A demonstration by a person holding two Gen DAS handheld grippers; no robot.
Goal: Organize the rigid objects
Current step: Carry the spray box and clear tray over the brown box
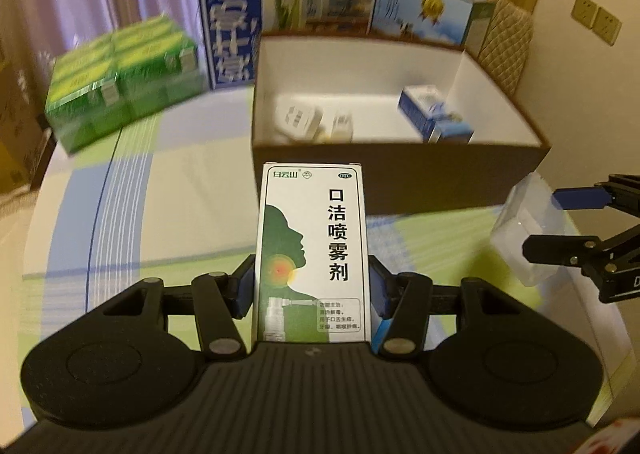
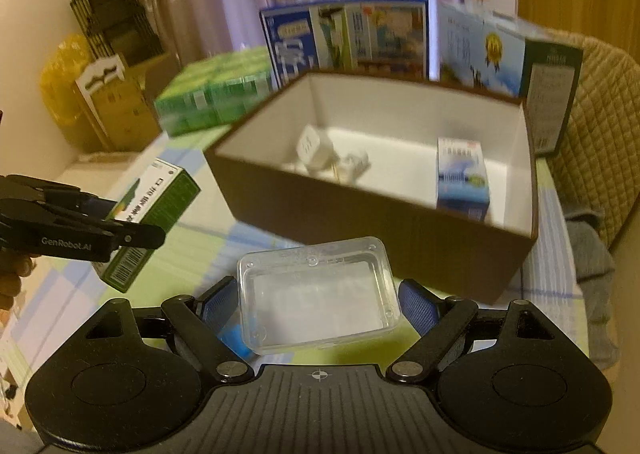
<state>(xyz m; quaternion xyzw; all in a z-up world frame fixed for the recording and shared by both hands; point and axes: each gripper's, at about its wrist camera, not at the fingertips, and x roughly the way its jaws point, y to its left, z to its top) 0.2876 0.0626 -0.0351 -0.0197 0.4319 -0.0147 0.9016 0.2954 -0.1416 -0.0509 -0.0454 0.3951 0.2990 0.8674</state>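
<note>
My left gripper (image 1: 312,290) is shut on a white and green medicine box (image 1: 314,250), held upright above the table in front of the brown box. The right wrist view shows the same medicine box (image 2: 154,210) at the left, in the left gripper (image 2: 136,230). A clear plastic case (image 2: 318,298) sits between the blue pads of my right gripper (image 2: 318,304), which is shut on it. In the left wrist view, the clear case (image 1: 524,230) and the right gripper (image 1: 556,226) appear at the right edge. The open brown box (image 1: 400,182) holds a white plug, a small white item and a blue and white carton (image 2: 462,178).
Green cartons (image 1: 124,82) are stacked at the back left. Tall blue and white cartons (image 1: 288,18) stand behind the brown box. The table wears a checked cloth (image 1: 160,214). A quilted chair (image 2: 600,154) stands at the right, cardboard boxes (image 2: 116,106) at the far left.
</note>
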